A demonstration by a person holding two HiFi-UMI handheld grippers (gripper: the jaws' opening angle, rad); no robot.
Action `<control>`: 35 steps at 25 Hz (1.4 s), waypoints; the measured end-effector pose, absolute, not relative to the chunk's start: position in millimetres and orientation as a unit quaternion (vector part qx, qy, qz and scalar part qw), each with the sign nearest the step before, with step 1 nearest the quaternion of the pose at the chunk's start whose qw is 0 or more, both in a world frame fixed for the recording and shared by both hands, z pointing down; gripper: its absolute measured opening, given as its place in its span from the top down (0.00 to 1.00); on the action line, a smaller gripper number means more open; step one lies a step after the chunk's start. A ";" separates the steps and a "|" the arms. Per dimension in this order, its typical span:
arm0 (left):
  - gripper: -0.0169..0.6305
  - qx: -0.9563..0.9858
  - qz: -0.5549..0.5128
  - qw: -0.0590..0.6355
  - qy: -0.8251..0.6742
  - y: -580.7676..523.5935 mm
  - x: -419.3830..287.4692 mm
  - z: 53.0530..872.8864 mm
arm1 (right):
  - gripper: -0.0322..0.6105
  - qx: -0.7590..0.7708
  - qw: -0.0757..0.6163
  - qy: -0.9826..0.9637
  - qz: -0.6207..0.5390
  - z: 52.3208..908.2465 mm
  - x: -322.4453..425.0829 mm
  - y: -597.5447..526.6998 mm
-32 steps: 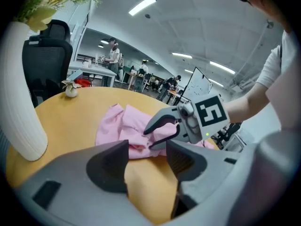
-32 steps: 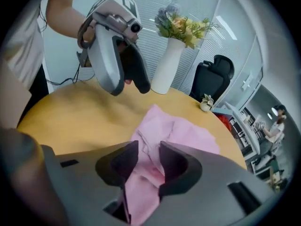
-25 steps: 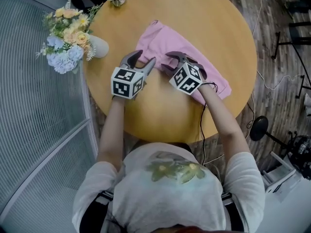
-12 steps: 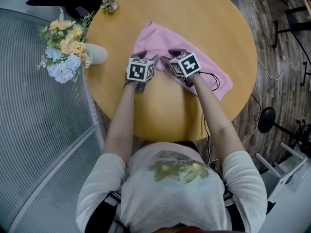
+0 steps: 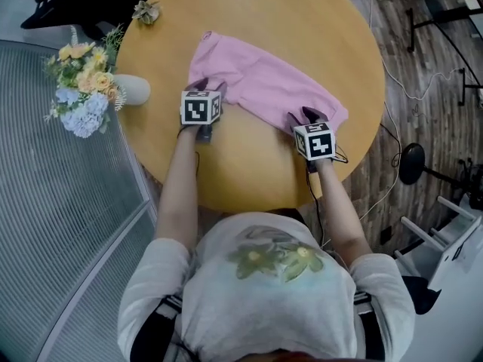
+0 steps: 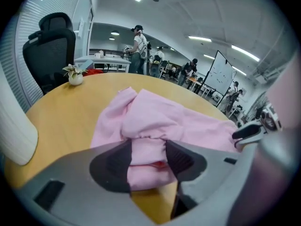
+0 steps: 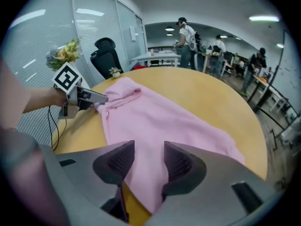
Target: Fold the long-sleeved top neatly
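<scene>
Where the person's white short-sleeved shirt (image 5: 256,292) fills the near edge of the head view, 2 bare forearms reach out over a round, light wooden table (image 5: 249,172). At the near left, the left gripper (image 5: 210,87) points down onto the near-left edge of the crumpled pink long-sleeved top (image 5: 264,81). Its jaws stand wide apart, and a bunched fold of the pink cloth fills the gap between the 2 pads. At the near right, the right gripper (image 5: 304,116) sits at the near-right end of the top. Its jaws have just been opening and stand apart, the pads pressing on nothing; the flat pink cloth shows in the gap between them, lying on the table.

From that end the top stretches as a loose band toward the far left, gathered thickest at its far-left end. At the table's left edge stands a white vase of yellow, peach and pale blue flowers (image 5: 83,89). Farther off, on the far-left rim, sits a small white pot with a green plant (image 5: 146,11).
</scene>
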State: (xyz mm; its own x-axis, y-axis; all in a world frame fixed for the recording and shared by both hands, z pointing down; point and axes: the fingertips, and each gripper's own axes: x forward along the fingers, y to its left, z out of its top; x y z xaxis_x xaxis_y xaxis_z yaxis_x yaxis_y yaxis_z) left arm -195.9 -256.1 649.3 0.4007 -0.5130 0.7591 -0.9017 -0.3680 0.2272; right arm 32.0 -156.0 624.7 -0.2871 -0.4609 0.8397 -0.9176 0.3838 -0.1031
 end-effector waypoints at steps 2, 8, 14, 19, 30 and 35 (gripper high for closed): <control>0.62 0.766 0.302 0.330 -0.462 -249.2 -199.9 649.7 | 0.66 0.488 0.388 -0.709 0.330 636.5 55.8 -124.3; 0.62 0.735 0.311 0.347 -0.493 -200.0 -219.8 651.9 | 0.66 0.506 0.399 -0.687 0.336 653.0 64.3 -72.0; 0.62 0.701 0.303 0.376 -0.524 -137.2 -239.3 653.1 | 0.66 0.576 0.384 -0.653 0.308 620.0 96.3 -59.2; 0.62 0.687 0.303 0.377 -0.542 -107.7 -244.4 650.7 | 0.68 0.561 0.329 -0.657 0.382 657.7 116.4 -34.5; 0.62 0.679 0.292 0.387 -0.551 -84.0 -246.8 645.9 | 0.68 0.577 0.264 -0.651 0.417 630.2 130.2 -35.5; 0.61 0.690 0.277 0.384 -0.548 -78.1 -253.1 623.9 | 0.68 0.578 0.258 -0.655 0.413 623.1 135.4 -27.8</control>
